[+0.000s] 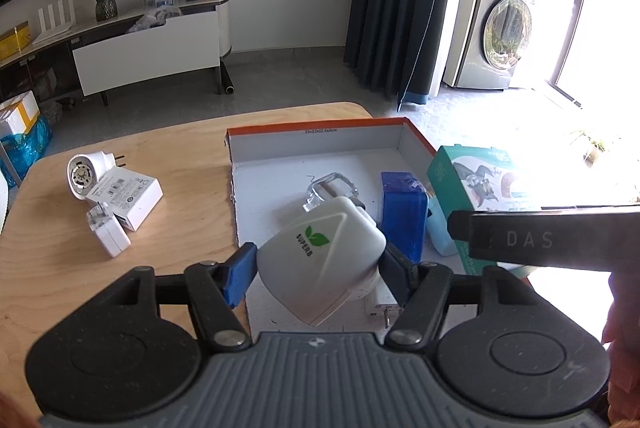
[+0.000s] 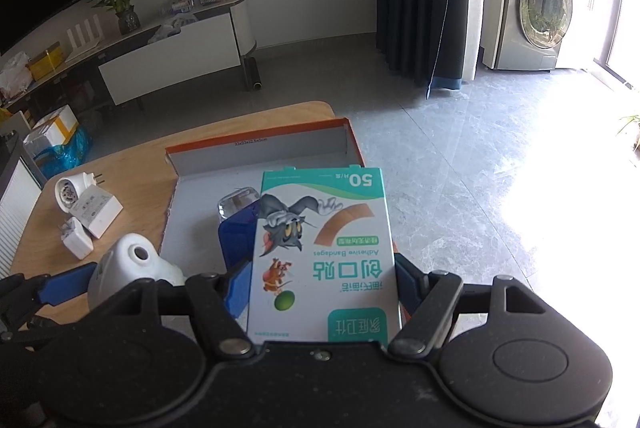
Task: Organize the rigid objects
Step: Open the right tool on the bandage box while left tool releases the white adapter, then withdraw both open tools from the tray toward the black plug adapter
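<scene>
White, rounded hard-plastic plug-in device [image 1: 320, 256] sits pinched in our left gripper [image 1: 318, 268]; smooth shell, likely slippery, so we grip its flanks. Our right gripper [image 2: 320, 288] pinches the light teal cardboard bandage box [image 2: 320, 256] by its long edges.

"SUPERB" stands on the white plug-in device [image 1: 320, 260], "DAS" on the black bar [image 1: 552, 240] at right, and "50" and "Adhesive Bandages" on the bandage box [image 2: 324, 256].
</scene>
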`<control>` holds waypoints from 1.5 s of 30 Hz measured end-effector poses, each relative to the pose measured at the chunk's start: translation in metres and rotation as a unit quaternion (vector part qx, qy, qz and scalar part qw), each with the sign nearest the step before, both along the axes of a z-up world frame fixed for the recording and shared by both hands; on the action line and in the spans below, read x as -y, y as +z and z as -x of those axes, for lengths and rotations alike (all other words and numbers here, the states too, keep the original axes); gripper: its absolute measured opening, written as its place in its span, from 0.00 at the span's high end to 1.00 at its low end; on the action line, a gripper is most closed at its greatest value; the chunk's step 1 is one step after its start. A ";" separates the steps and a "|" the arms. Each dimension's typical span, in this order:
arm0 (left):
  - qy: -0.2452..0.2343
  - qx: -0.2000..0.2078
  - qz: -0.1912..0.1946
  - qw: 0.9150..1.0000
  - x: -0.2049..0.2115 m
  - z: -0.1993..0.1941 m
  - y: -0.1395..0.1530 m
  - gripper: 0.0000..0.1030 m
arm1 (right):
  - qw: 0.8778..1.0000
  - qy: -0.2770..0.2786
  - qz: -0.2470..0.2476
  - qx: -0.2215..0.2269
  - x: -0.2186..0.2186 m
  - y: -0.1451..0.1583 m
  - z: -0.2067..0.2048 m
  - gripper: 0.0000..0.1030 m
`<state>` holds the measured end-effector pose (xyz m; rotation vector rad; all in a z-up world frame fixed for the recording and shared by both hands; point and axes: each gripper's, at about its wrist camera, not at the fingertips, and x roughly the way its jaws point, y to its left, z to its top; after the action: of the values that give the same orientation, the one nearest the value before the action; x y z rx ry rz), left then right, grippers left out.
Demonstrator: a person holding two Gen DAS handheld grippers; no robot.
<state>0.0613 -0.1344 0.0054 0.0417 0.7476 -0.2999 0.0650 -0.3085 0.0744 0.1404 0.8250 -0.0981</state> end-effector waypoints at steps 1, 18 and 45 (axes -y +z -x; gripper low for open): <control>-0.001 0.000 0.000 1.000 0.000 0.000 0.000 0.34 | 1.000 0.001 0.000 -0.001 0.000 -0.001 -0.001 0.18; -0.050 -0.035 0.022 0.998 0.013 0.001 -0.011 0.33 | 1.000 -0.006 0.004 0.021 0.001 0.011 0.002 0.19; 0.054 -0.006 -0.002 0.998 -0.059 0.003 0.011 0.24 | 0.999 0.033 -0.008 0.008 -0.040 0.005 0.002 0.19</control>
<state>0.0580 -0.0752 0.0160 0.0021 0.7600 -0.1954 0.0625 -0.2687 0.0799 0.1285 0.8139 -0.0286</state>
